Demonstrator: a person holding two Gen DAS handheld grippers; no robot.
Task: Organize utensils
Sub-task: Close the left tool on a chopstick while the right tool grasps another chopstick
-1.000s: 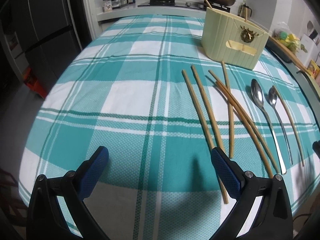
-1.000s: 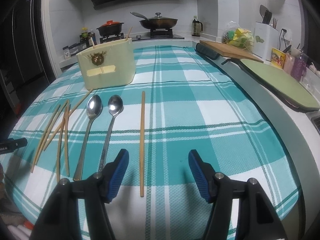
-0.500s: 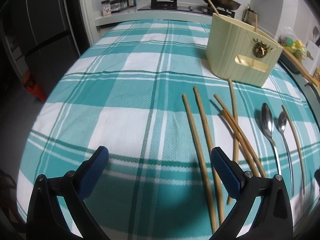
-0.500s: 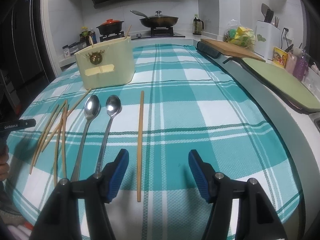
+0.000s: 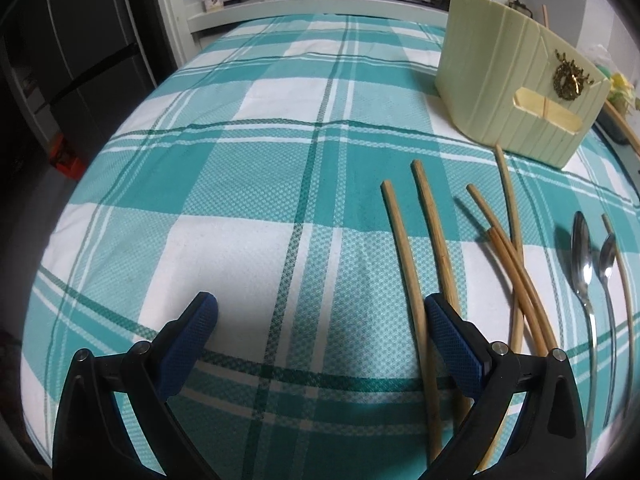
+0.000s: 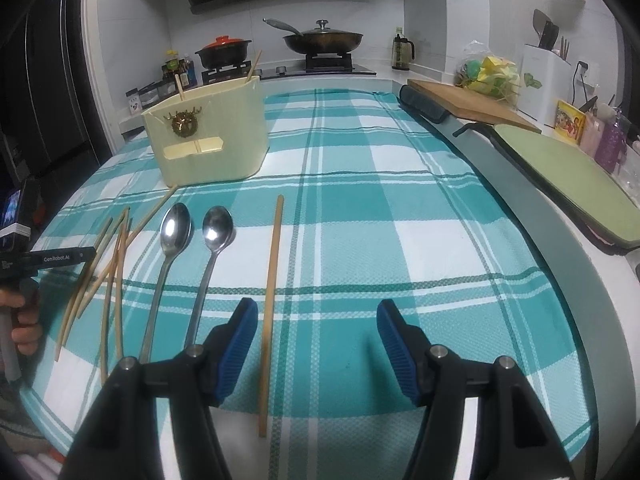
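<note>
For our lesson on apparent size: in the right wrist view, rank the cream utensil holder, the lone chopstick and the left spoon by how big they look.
1. Cream utensil holder, by far the bulkiest.
2. Lone chopstick, the longest but thin.
3. Left spoon, a little shorter.
Nearness to the camera stretches the chopstick and spoon, so their true lengths stay unsure.

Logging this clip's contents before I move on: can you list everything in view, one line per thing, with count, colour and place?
chopsticks: six, tan, five loose left of the spoons, one alone to their right
spoons: two, silver, side by side, bowls toward the holder
utensil holder: one, cream, far end of the cloth, sticks poking out
tablecloth: one, teal and white check, covering the table
pans: two, dark, on the stove behind
cutting boards: two, wood and green, right counter
left tool: one, black with blue pads, open, over the leftmost chopsticks
right tool: one, same colours, open, over the lone chopstick
</note>
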